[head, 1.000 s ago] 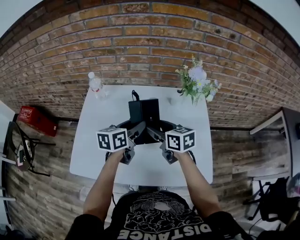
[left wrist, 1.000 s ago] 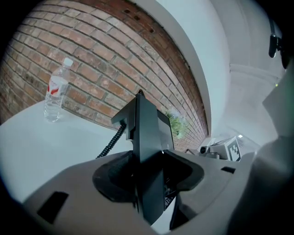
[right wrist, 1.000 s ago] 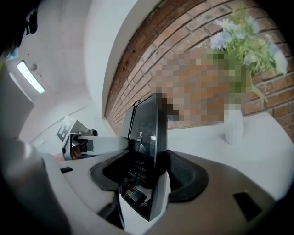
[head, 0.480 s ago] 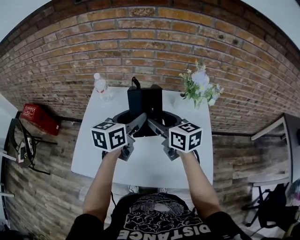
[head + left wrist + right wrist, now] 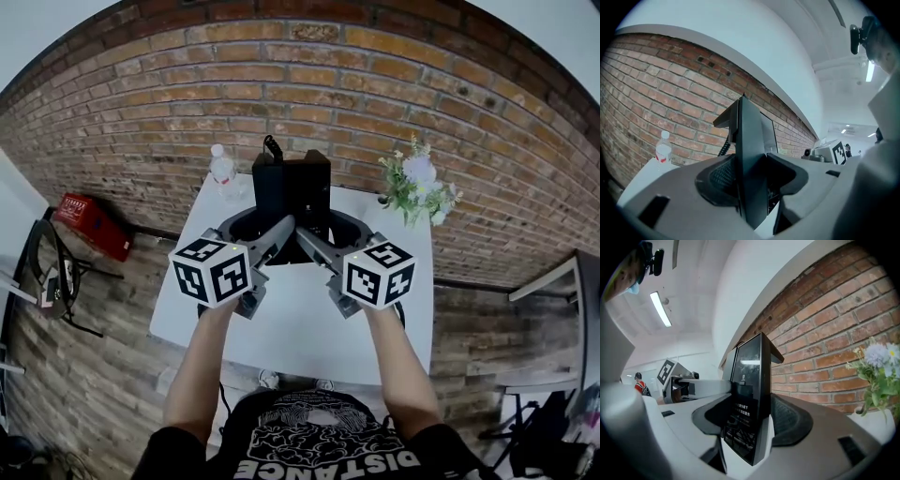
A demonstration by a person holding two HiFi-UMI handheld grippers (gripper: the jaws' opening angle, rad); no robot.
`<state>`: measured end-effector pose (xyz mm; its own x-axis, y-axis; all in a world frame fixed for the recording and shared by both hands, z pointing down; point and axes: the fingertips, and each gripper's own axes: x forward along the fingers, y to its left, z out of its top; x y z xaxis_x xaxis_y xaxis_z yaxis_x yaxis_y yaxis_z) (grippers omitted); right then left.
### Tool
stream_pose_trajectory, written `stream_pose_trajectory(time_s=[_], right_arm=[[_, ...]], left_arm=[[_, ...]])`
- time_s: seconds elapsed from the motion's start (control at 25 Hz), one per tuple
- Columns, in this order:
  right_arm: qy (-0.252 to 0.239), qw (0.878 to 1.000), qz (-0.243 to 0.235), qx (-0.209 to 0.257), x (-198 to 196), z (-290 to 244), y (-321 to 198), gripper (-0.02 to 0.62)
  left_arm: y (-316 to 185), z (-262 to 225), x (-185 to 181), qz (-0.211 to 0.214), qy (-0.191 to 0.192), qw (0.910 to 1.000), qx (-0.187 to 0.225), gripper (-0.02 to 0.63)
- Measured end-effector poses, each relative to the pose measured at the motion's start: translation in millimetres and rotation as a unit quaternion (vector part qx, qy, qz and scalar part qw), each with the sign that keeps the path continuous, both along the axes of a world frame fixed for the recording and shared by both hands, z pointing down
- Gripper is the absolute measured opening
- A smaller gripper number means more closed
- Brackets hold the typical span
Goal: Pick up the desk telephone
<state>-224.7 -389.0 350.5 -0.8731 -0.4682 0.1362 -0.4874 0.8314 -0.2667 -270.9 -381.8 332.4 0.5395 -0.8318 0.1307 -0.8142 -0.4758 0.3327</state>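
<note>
The left claw (image 5: 274, 234) and right claw (image 5: 314, 242) are each clamping one side of the telephone (image 5: 292, 192), which is hanging above the bench (image 5: 291, 328). The pick-up looks nearly done, and what it is now calling for is an even, level grip.

Place: office-like room | Evidence: brick wall (image 5: 141, 112), white table (image 5: 298, 323), plank floor (image 5: 94, 375), ceiling strip light (image 5: 660, 309)
</note>
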Motion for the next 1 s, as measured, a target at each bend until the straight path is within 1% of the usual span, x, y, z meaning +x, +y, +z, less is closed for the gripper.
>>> stream_pose_trajectory(time_s=[0.28,0.44,0.72,1.0], right_arm=[[-0.011,0.999,-0.036,0.031,-27.9,-25.8,12.8,0.253],[-0.017,0.997,-0.057,0.043,-43.6,-33.9,21.9,0.253],[-0.016,0.995,-0.090,0.047,-73.6,-35.2,32.4,0.253],[-0.012,0.993,-0.104,0.045,-86.4,-32.2,37.7,0.253]], left_arm=[[17.5,-26.7,-26.3,-0.037,-0.014,0.9987,0.032,0.207],[29.1,-35.2,-41.2,-0.060,-0.020,0.9970,0.043,0.206],[42.2,-36.1,-70.3,-0.091,-0.021,0.9947,0.043,0.206],[48.5,-32.8,-82.7,-0.105,-0.017,0.9935,0.039,0.207]])
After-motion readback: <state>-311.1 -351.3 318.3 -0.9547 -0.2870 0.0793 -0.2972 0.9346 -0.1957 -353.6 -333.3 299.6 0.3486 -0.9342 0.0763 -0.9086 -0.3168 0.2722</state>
